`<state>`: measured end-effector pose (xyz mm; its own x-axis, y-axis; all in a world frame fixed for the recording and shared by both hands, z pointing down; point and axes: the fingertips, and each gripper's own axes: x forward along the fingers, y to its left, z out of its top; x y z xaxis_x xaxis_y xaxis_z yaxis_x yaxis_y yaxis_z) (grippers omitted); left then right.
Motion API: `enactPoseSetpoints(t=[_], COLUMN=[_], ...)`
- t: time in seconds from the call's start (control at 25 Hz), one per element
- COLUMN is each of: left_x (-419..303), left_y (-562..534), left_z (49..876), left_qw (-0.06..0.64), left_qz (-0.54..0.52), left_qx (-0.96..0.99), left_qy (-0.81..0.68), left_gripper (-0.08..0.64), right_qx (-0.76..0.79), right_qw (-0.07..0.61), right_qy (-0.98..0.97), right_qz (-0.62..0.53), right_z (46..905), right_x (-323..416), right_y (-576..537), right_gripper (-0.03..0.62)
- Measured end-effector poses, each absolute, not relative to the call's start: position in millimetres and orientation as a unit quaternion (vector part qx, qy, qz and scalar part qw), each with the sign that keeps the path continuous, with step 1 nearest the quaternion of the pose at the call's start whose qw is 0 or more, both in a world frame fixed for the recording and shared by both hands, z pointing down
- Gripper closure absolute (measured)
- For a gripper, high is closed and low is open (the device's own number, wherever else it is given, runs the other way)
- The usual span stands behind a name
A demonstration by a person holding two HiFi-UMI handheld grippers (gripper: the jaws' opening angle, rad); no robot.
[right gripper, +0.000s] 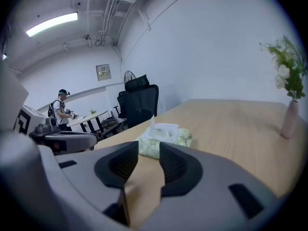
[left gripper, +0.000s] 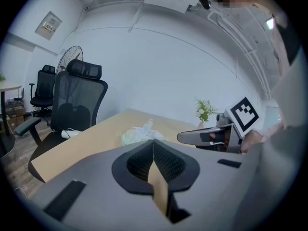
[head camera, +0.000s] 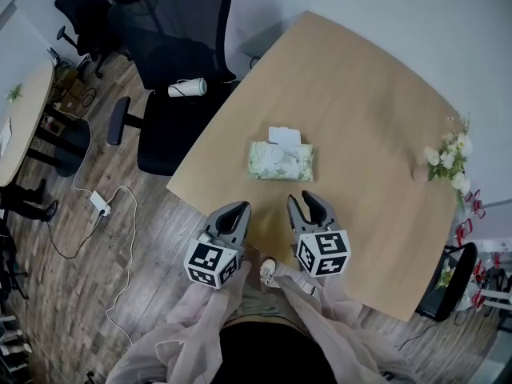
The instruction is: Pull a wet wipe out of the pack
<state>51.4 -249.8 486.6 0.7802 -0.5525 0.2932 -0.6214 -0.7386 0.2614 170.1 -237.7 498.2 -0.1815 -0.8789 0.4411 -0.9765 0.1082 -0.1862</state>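
Bystander (right gripper: 60, 109): right gripper view only; right hand-held gripper (head camera: 304, 200) spread, left hand-held gripper (head camera: 240, 208) closed.

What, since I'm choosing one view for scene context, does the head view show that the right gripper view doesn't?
Only head view: power strip and cable on the floor. Only right gripper view: ceiling light, wall notice. Both: wet wipe pack on the table, flowers, black office chair.
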Motion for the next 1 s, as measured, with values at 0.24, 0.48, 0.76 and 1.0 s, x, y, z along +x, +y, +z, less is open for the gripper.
enactPoseSetpoints(t=[0.24, 0.48, 0.76, 1.0], left_x=[56.9, 56.7, 54.4, 55.3], left_y=[-262.1, -273.5, -285.0, -296.4], left_z=[490.6, 496.4, 504.8, 510.1], left_qw=[0.179, 0.185, 0.198, 0.205], left_qz=[0.104, 0.108, 0.114, 0.116], left_qx=[0.927, 0.925, 0.918, 0.914], left_qy=[-0.312, -0.314, -0.323, -0.33], left_gripper=[0.548, 0.548, 0.548, 0.548], right_qx=[0.622, 0.617, 0.613, 0.604], right_qw=[0.127, 0.145, 0.165, 0.185], right_qy=[-0.741, -0.742, -0.745, -0.749], right_qz=[0.22, 0.217, 0.204, 0.199], right_z=[504.1, 511.6, 517.6, 525.4], right_x=[172.4, 174.2, 177.4, 178.5], right_y=[-256.0, -272.5, -291.9, -308.1], right_gripper=[0.388, 0.339, 0.318, 0.307])
